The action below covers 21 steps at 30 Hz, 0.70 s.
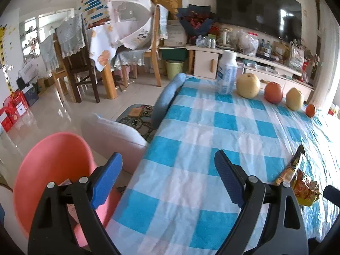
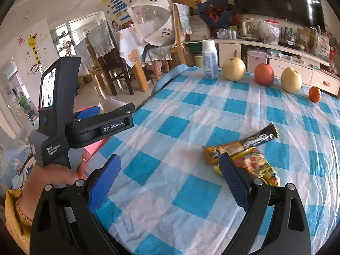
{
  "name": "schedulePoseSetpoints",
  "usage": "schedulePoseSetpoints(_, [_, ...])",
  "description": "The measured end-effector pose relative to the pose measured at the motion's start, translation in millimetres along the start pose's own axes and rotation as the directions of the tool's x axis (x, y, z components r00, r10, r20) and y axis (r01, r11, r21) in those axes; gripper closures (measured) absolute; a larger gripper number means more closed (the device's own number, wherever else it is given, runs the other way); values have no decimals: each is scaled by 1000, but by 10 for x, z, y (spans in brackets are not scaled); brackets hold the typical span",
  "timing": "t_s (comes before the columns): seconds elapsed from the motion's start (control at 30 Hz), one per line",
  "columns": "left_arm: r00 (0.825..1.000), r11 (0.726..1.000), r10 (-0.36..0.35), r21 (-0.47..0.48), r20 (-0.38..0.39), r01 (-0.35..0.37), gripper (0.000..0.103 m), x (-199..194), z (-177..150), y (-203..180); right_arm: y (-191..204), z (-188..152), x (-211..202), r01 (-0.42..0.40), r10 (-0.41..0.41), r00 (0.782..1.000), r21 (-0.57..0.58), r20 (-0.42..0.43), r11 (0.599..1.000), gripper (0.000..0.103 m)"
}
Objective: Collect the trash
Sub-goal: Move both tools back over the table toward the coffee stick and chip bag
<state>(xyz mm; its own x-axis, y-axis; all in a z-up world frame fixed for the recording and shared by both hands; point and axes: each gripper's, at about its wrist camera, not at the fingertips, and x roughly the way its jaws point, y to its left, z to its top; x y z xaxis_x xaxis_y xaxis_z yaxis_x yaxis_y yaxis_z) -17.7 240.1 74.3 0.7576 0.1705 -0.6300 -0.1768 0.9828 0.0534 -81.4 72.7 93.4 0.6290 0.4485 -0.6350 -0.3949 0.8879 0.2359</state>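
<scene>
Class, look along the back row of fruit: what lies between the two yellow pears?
A red apple stands between the larger pear and the smaller pear; both wrist views show it.

Checked tablecloth (image 2: 191,127): thin, wrinkled, slight sheen. Snack wrappers (image 2: 250,159) beside right fingertip: glossy foil. Pink bin (image 1: 53,165) under left finger: smooth matt plastic.
</scene>
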Motion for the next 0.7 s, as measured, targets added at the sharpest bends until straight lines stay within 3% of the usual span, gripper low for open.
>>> schedulePoseSetpoints(0.23, [1000,998,-25,54,-5,25,14,32,-22,-279,-273,-6,-111,17,-18,1000,43,17,999,10])
schedulePoseSetpoints(0.47, [995,987,-101,127,-7,101,14,27,-49,-599,-635,19,-258,51,-56,997,96,45,994,10])
schedulePoseSetpoints(0.7, [953,935,-299,189,-43,301,14,-17,-99,-872,-1231,110,-444,105,-118,991,196,56,975,10])
